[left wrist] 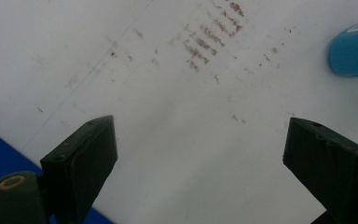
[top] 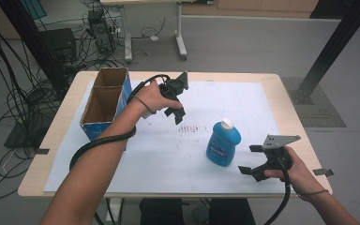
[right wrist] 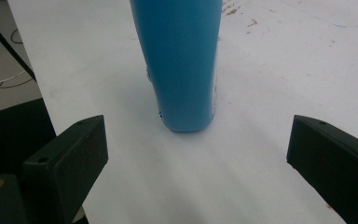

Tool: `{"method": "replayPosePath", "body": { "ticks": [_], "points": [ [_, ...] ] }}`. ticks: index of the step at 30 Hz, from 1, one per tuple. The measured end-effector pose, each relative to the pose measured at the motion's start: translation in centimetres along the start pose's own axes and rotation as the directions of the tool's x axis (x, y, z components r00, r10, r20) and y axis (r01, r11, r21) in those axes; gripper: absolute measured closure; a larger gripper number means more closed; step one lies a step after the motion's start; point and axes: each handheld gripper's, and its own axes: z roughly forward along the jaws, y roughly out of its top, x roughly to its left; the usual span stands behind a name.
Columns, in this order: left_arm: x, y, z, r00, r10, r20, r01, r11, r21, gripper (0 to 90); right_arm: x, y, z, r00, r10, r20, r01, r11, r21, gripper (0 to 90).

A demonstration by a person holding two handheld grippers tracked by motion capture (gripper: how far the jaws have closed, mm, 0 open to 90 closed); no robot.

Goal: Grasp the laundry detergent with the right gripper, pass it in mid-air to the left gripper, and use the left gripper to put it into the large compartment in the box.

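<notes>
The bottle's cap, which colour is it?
White, on the blue bottle; the cap shows best in the high view.

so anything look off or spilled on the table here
Nothing is spilled. The blue bottle stands upright with its white cap on, and the cardboard box sits open at the table's left. The only oddity is a patch of small reddish-brown marks on the white sheet, like stains or old pen strokes.

Even, soft overhead light fills my view; the white sheet (top: 168, 154) on the counter is bright without harsh glare. The blue bottle (right wrist: 182, 65) ahead of my right hand-held gripper (right wrist: 196, 154) throws a faint shadow. Both close views look slightly soft, the jaw tips blurred.
</notes>
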Motion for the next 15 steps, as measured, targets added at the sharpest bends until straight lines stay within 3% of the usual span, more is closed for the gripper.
{"method": "replayPosePath", "body": {
  "ticks": [15],
  "points": [
    [0.06, 0.04, 0.29, 1.0, -0.003, 0.003, 0.003, 1.0, 0.006, 10.2, 0.25, 0.15, 0.67, 0.9999, -0.009, 0.012, 0.009, 0.999, -0.035, 4.8]
  ]
}}
